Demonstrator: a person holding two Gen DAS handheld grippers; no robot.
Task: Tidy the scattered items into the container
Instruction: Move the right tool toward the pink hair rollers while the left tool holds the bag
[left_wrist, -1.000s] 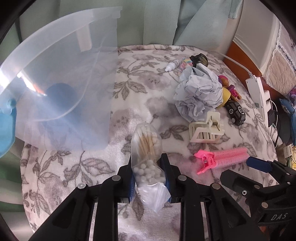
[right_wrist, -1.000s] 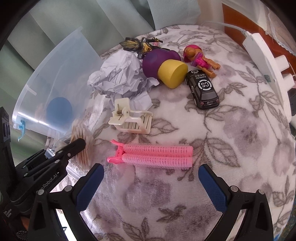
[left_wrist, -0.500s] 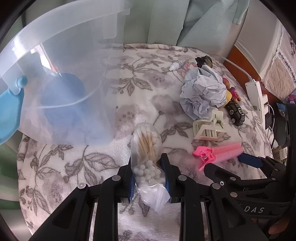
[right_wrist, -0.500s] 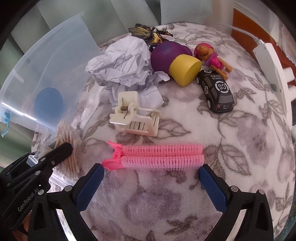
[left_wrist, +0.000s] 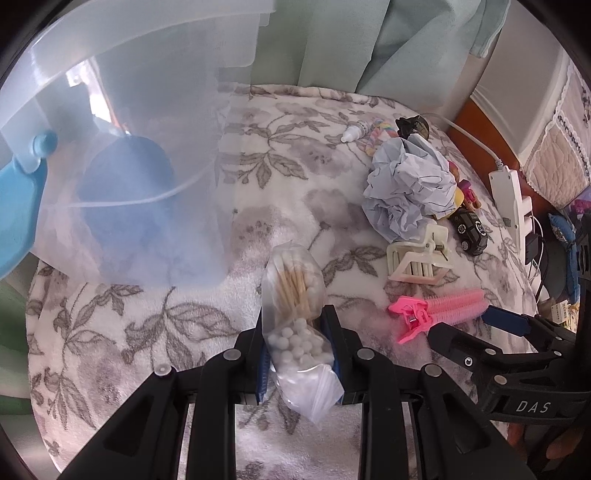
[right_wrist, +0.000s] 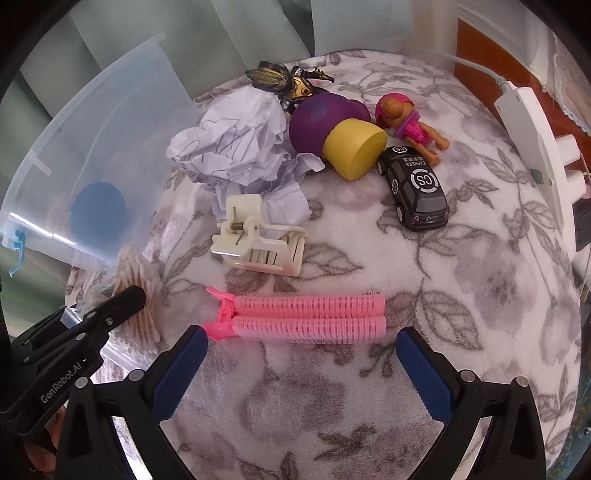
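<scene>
A floral fleece blanket (right_wrist: 461, 280) covers the surface. On it are laid a pink hair roller clip (right_wrist: 303, 314) nearest, a cream claw clip (right_wrist: 258, 240) behind, crumpled paper (right_wrist: 236, 144) farther, a black toy car (right_wrist: 415, 186) right, a translucent container (left_wrist: 122, 177) left.

Pale green curtains (left_wrist: 332, 40) hang behind a floral blanket (right_wrist: 480, 258), daylight falling through.

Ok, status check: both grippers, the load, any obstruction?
Left gripper shut on cotton swab bag, short of container. Right gripper open, straddling pink hair roller. Path looks clear.
</scene>
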